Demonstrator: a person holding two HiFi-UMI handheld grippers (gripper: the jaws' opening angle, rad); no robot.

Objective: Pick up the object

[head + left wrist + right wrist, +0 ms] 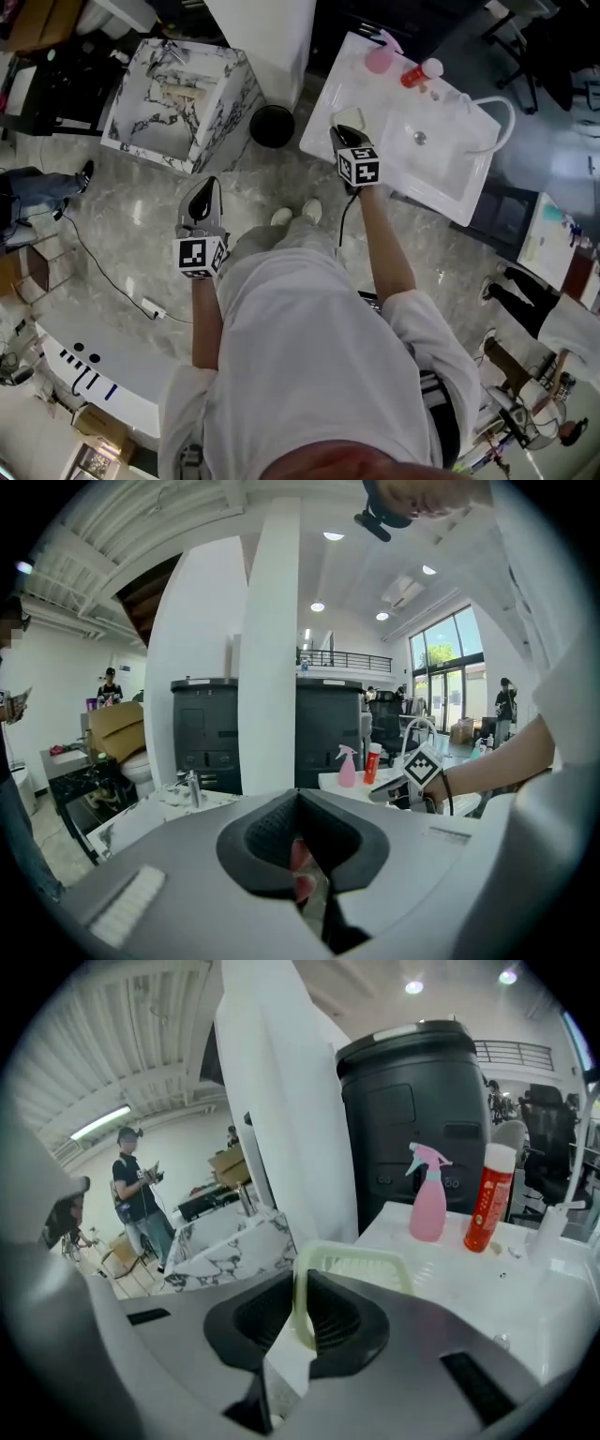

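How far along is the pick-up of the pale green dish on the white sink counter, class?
Done: the right gripper sits at the pale green dish, jaws clamped on its near rim. In hand: that grip. Left: the lift, since the dish seems to rest on the white counter. The left gripper is shut, off to the side, taking no part.

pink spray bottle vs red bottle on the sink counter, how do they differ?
The pink spray bottle has a trigger nozzle; the red bottle has a plain white cap. The pink spray bottle widens toward its base; the red bottle is a straight cylinder. Both stand upright, apart, on the white sink counter.
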